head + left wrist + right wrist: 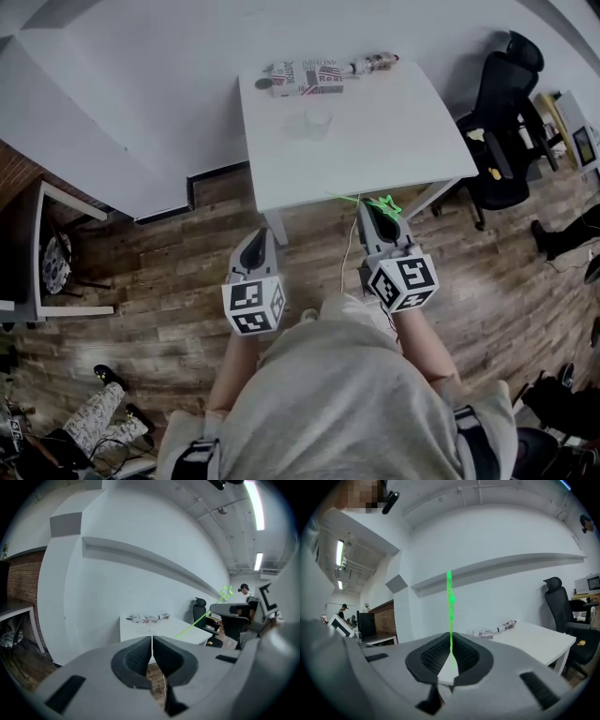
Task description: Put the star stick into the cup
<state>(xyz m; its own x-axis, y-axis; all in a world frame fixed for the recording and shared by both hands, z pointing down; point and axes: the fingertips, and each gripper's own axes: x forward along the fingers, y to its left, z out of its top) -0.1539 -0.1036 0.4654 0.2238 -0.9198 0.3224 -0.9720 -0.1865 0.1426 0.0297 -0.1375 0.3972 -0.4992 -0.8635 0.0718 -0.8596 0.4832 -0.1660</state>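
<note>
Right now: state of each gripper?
Left gripper: closed, nothing between the jaws.
Right gripper: closed on the green star stick.

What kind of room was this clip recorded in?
Probably an office: a white table, a black swivel chair beside it, wood-look flooring and strip lights on the ceiling.

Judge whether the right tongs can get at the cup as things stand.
Probably yes: the right tongs, shut on the star stick, face the cup, which stands alone on bare table, with nothing between. They hang short of the table edge, though.
</note>
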